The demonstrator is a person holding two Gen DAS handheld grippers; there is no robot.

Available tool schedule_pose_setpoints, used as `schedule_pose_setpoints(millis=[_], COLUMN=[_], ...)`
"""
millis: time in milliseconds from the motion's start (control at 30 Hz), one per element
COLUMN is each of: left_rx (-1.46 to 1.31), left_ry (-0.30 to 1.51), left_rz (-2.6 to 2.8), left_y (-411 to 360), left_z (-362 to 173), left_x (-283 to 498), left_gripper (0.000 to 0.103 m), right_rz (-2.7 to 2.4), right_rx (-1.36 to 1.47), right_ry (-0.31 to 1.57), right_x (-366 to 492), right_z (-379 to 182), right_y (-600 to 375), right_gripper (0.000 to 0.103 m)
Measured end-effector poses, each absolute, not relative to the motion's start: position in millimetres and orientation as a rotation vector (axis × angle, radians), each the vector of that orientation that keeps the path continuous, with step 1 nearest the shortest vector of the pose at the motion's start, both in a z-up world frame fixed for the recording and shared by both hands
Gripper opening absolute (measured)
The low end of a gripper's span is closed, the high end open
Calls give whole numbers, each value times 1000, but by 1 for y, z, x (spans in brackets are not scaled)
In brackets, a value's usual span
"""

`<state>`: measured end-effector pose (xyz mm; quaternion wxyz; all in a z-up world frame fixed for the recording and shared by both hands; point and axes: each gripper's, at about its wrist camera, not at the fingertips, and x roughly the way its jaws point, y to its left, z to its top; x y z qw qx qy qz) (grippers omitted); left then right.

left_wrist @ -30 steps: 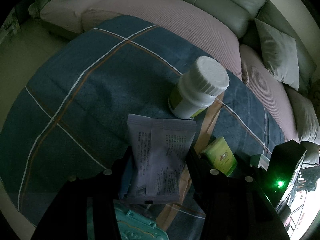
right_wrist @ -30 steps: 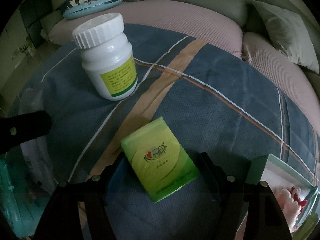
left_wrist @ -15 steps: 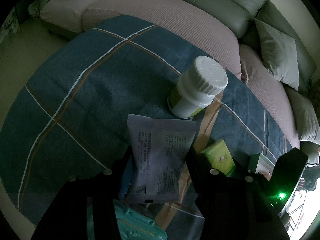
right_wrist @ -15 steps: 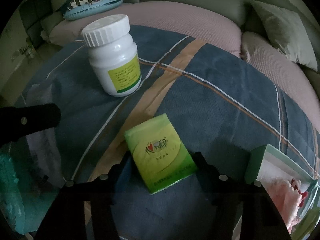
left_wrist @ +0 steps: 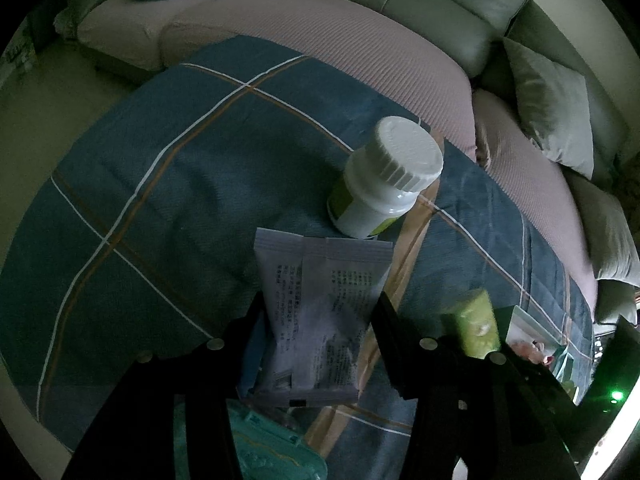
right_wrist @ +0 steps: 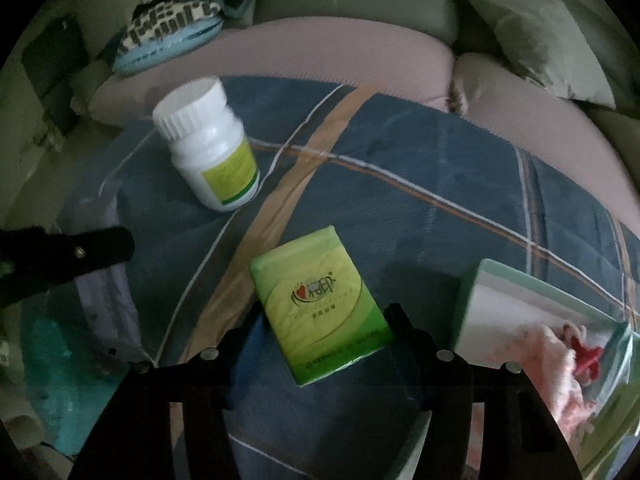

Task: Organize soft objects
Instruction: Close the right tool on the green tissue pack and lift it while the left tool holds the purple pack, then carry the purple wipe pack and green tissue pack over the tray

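The left gripper point(left_wrist: 316, 320) pinched the white sachet point(left_wrist: 316, 312) between its fingers, the right gripper point(right_wrist: 320, 336) pinched the green tissue pack point(right_wrist: 320, 304), both lifted off the blue checked blanket point(left_wrist: 160, 208) for sorting, I judged.

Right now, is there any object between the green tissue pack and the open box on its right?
Nothing visible. The green tissue pack sits between the right gripper fingers, and only bare blue blanket separates it from the open box.

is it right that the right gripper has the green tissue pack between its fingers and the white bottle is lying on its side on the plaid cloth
Not quite. The white bottle stands upright on the plaid cloth, cap on top, as the right wrist view shows. The rest holds: the green tissue pack sits between the fingers of the right gripper.
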<state>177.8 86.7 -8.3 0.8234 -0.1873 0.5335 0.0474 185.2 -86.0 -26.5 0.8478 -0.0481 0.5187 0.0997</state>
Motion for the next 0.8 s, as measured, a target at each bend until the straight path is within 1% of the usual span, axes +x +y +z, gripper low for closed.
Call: schedule_pose_setpoints(millis=[167,533,800], left_rx=[-401,-417,-397], left_ry=[1125,1009,996], left_rz=[106,88,37], left_y=[85,83,64], left_z=[-3,37,47], left_x=[176,161,162], left_gripper=[53,53,53], right_rz=[175,90,8], right_rx=[-76,-11,69], right_ry=[1043,910,887], right_x=[176,159,146], right_z=[-4,54,73], right_y=[-99,-140,-179], right_gripper=[62,62,62])
